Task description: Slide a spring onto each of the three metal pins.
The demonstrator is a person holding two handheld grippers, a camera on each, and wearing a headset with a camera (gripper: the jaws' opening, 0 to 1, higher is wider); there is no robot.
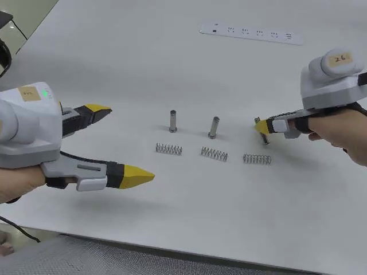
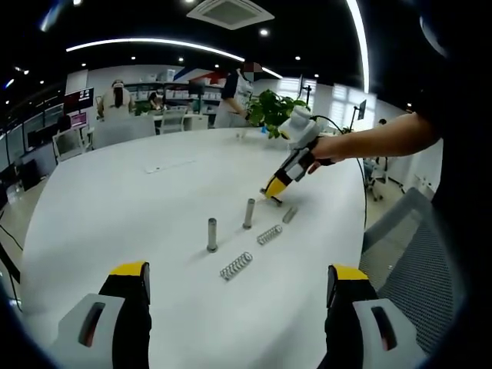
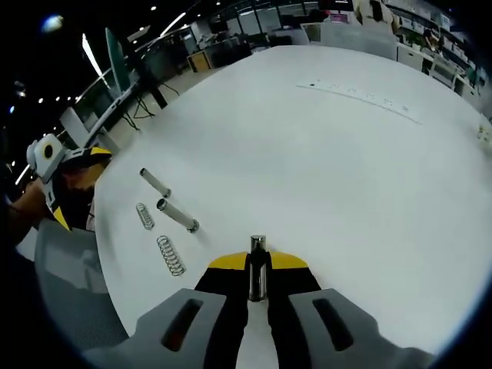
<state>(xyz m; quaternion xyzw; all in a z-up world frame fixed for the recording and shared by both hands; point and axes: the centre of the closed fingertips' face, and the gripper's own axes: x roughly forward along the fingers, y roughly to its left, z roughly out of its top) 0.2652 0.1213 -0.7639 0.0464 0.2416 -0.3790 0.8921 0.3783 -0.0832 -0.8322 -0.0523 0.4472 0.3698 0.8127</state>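
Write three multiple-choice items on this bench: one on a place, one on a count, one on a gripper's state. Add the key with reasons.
1. Where do the springs lie relative to the pins?
A. Slid onto them
B. On the table, in a row nearer the person
C. Farther off, by the power strip

2. How many pins stand free on the table?
A. One
B. Two
C. Three

3. The right gripper is:
A. Open
B. Shut on the third pin
C. Shut on a spring

Key:
1 B: the head view shows the three springs lying flat in front of the pins.
2 B: two pins stand upright, ungripped.
3 B: its yellow tips clamp the pin.
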